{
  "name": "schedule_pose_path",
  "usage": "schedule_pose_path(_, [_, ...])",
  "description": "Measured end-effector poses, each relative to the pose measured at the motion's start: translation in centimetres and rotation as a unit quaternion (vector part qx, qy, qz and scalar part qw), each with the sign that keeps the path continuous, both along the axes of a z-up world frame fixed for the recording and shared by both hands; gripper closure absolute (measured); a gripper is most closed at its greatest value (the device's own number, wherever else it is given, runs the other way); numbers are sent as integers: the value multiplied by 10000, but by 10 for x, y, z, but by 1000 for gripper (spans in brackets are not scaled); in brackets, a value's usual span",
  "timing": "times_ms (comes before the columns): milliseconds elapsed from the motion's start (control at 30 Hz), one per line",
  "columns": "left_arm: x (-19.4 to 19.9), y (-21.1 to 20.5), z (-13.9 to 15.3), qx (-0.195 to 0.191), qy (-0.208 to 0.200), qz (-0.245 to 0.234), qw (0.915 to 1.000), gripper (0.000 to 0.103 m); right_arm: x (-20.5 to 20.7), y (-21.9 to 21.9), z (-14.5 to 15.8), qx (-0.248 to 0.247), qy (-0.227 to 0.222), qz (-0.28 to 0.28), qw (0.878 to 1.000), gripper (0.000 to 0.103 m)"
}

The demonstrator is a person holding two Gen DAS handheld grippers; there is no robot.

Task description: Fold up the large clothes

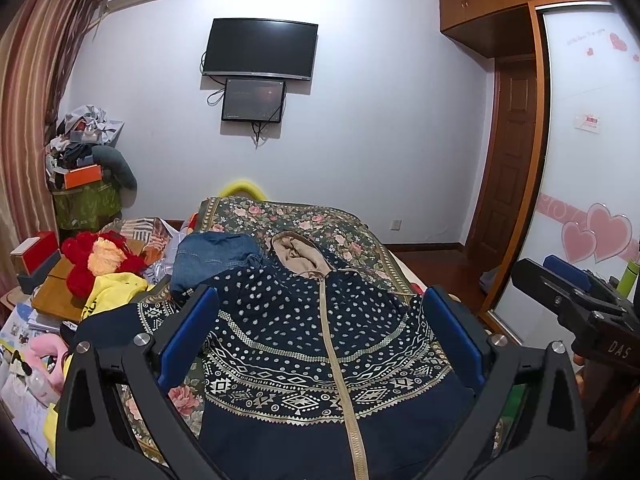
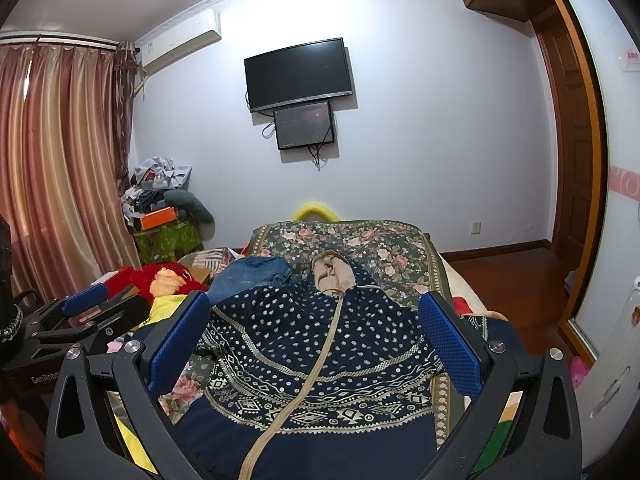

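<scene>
A navy hooded jacket (image 1: 304,320) with white dots, beige pattern bands and a beige zipper lies flat on the floral bedspread (image 1: 320,220), hood away from me. It also shows in the right wrist view (image 2: 320,340). My left gripper (image 1: 320,312) is open and empty above the jacket's lower half. My right gripper (image 2: 316,320) is open and empty above it too. The right gripper shows at the right edge of the left wrist view (image 1: 576,300), and the left gripper at the left edge of the right wrist view (image 2: 92,312).
Folded blue jeans (image 1: 212,256) lie on the bed left of the hood. A red plush toy (image 1: 100,260), yellow cloth and clutter lie left of the bed. A wardrobe with sliding doors (image 1: 580,160) stands at the right. A TV (image 1: 260,48) hangs on the far wall.
</scene>
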State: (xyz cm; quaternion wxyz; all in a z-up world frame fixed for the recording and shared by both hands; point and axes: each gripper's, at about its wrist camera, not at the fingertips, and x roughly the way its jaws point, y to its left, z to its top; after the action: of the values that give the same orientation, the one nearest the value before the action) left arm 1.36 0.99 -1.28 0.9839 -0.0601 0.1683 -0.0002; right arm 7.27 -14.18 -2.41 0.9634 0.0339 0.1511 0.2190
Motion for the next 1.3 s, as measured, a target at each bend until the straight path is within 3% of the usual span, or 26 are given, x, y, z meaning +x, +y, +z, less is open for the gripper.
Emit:
schedule_pose_path(400, [12, 18, -7, 49, 28, 153, 9999, 0, 17, 13, -4, -163, 177, -27, 9997, 0])
schedule_pose_path(733, [49, 99, -34, -230, 434, 794, 9956, 0, 59, 46, -26, -530, 624, -16, 9966, 0])
schedule_pose_path(833, [64, 135, -50, -423, 687, 1050, 9912, 0, 76, 60, -38, -713, 792, -4, 9943, 0])
schedule_pose_path(1067, [92, 221, -96, -713, 1292, 1818, 9722, 0, 115, 88, -63, -914, 1253, 65, 9879, 0])
schedule_pose_path(1300, [108, 289, -150, -599, 1766, 2448, 9515, 0, 162, 108, -96, -1138, 1899, -240, 9749, 0])
